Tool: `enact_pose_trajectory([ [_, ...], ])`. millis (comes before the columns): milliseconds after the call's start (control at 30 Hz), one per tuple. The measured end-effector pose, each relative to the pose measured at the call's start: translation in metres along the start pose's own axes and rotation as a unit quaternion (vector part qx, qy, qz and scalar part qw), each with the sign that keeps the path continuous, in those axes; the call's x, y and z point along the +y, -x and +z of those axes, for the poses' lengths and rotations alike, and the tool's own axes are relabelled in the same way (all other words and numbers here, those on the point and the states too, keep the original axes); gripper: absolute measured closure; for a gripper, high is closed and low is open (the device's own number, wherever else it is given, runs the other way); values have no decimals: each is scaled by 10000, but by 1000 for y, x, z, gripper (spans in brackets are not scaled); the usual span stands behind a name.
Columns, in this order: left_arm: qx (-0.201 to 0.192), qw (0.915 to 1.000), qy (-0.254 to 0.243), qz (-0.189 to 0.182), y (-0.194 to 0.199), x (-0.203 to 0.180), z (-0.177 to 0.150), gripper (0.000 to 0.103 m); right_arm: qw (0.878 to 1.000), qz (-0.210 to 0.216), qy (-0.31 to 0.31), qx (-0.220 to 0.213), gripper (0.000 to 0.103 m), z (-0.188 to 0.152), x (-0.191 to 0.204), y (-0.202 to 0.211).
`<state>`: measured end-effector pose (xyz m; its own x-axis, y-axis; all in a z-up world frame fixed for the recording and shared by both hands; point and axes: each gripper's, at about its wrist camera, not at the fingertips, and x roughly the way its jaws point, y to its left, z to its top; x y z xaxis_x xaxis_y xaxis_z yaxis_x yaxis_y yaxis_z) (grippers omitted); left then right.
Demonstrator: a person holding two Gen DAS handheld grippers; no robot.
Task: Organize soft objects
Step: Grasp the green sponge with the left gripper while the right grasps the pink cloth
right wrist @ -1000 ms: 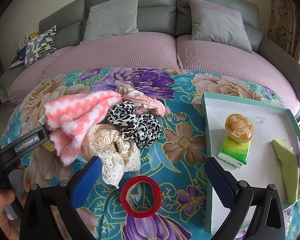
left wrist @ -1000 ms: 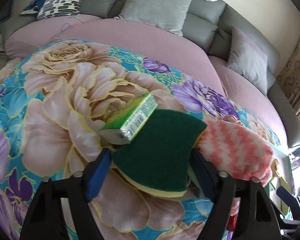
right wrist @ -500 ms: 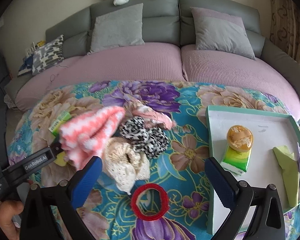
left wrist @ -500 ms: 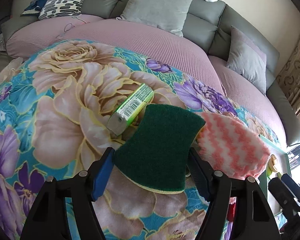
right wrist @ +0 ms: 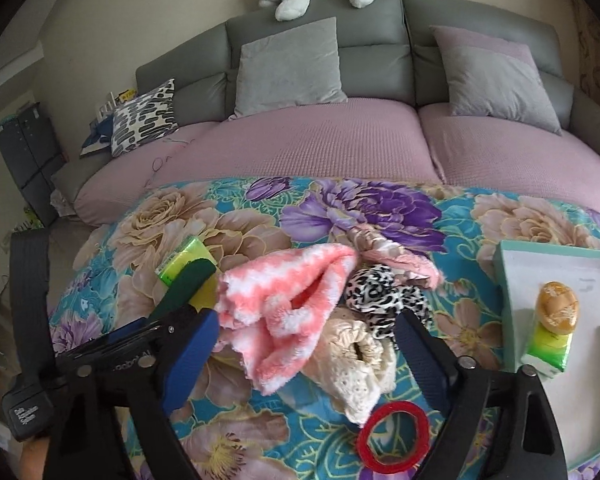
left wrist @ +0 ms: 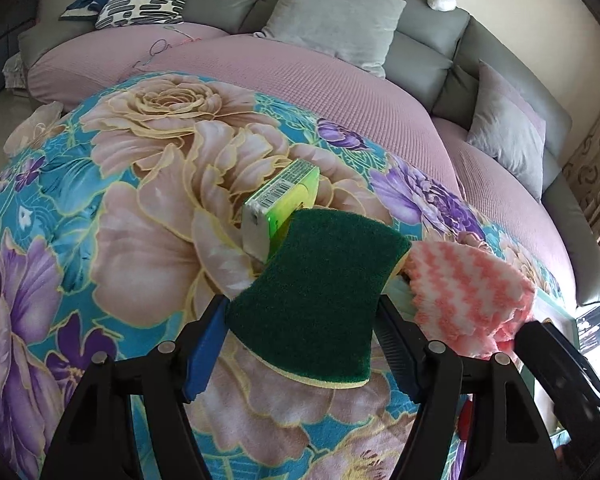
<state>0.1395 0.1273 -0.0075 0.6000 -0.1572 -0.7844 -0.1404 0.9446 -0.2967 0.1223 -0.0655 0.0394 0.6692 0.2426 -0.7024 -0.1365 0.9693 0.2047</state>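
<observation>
Sponge (left wrist: pixel 312 300), green scourer face up over a yellow layer, sits clamped between the left gripper (left wrist: pixel 300 336) fingers above the floral blanket (left wrist: pixel 100 208), hiding part of a green packet (left wrist: pixel 276 208). Right gripper (right wrist: pixel 304 344) fingers are closing around the pink-and-white zigzag cloth (right wrist: pixel 284 312), seemingly not yet pressing it.

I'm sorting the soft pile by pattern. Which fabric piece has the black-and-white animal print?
The leopard-print scrunchie, lying between the pink-and-white zigzag cloth and the cream lace piece. Those two have no spots.
</observation>
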Motion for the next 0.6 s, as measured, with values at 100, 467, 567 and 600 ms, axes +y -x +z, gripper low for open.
enact_pose_trajectory([
  [100,-27,10000,22,68,4,3,1,29,10000,25,61,14,25,1,4,-6],
  [467,1,9999,66,110,4,5,2,29,9996,267,2,90,83,-2,7,-20],
  [567,-52,9999,51,105,7,4,2,29,9993,353,-76,-85,87,1,4,-10],
  [600,-89,9999,46,105,10,3,3,29,9991,398,-86,-155,90,2,3,-6],
])
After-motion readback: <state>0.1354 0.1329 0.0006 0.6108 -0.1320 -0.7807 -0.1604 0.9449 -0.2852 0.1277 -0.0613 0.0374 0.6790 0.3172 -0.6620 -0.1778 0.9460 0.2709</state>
